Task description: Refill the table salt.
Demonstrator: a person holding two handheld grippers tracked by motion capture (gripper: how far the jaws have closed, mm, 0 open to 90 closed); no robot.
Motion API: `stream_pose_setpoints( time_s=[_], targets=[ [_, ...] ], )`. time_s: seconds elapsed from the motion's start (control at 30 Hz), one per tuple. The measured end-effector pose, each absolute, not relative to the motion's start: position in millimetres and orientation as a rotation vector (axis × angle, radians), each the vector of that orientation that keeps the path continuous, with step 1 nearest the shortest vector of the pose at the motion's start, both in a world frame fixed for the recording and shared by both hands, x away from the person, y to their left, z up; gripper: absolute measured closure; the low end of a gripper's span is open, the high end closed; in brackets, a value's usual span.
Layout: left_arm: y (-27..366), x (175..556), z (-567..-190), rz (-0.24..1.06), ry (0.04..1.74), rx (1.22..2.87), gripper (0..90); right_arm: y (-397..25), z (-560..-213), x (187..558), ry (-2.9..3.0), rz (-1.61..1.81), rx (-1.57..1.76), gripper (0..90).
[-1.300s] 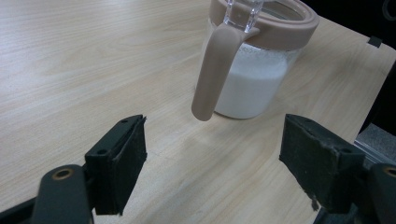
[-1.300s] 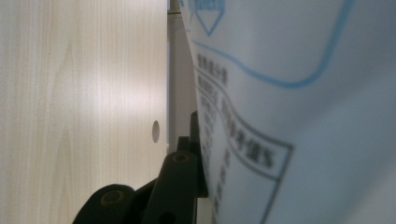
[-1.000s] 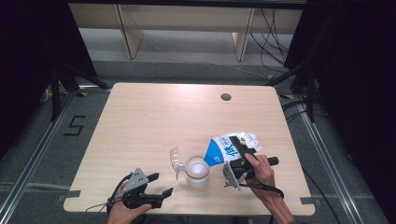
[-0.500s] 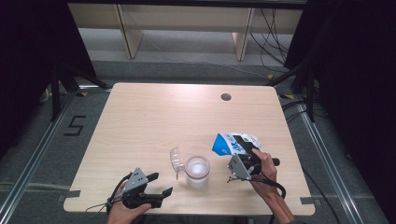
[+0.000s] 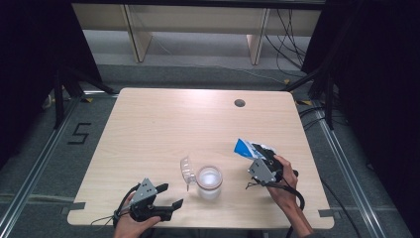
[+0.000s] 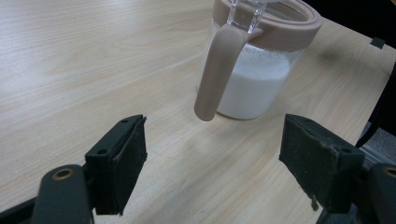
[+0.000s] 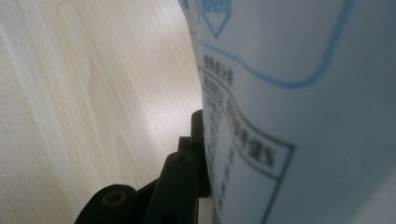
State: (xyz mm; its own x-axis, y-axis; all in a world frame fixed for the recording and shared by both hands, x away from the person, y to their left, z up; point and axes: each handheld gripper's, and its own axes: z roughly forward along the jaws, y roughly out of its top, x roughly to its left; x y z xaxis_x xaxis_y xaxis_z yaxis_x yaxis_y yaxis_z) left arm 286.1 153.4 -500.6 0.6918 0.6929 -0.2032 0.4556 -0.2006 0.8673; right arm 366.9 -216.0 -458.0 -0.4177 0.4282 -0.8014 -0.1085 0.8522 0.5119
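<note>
Lab-style recording bay, not a home. Single light wooden table with a round cable hole [image 5: 239, 103] sits on grey carpet floor [image 5: 198, 74] between black curtains [image 5: 29, 59]. Metal floor rails [image 5: 29, 163], loose black cables [image 5: 292, 29], a taped "5" floor marker [image 5: 79, 134].

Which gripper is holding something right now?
The right gripper, shut on the blue-and-white bag. The left gripper is open, holding nothing, short of the jar.
</note>
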Motion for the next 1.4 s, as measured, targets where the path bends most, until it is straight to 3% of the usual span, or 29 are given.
stream_pose_setpoints(
  time_s=[1.07, 1.4],
  targets=[
    [154, 285, -501, 0.287, 0.913, 1.838, 22.3, -252, -472, 394, 1.993, 1.046, 0.671, 85.0],
    [154, 285, -501, 0.286, 0.912, 1.841, 22.2, -258, -479, 399, 1.997, 1.099, 0.724, 89.8]
  ],
)
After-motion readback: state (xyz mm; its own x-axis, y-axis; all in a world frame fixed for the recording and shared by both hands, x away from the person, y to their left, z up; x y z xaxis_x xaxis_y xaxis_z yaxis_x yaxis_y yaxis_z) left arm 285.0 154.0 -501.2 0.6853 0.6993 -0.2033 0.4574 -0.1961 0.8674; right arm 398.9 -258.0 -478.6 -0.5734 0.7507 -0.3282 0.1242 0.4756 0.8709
